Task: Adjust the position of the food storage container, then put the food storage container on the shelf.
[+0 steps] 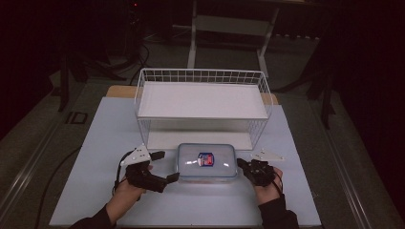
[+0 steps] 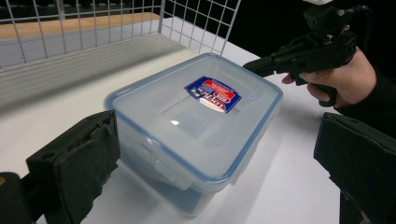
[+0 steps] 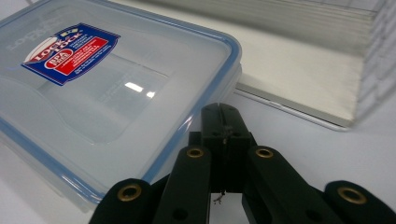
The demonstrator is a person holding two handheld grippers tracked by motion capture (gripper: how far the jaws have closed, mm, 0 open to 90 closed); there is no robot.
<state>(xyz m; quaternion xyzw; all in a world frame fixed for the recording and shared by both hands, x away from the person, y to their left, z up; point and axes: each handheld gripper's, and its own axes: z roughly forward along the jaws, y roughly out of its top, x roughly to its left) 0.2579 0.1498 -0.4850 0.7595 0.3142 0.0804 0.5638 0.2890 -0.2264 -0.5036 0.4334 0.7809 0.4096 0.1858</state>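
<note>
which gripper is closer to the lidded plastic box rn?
Right, narrowly. The right gripper, jaws shut, has its tip at the plastic box's right edge. The left gripper is open, its jaws flanking the box's left end.

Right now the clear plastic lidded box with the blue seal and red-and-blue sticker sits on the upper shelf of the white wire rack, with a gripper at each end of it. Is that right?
Not quite. The clear plastic lidded box sits on the white table, in front of the white wire rack, not on its upper shelf. The high view shows this. The left gripper and right gripper do flank its two ends.
</note>
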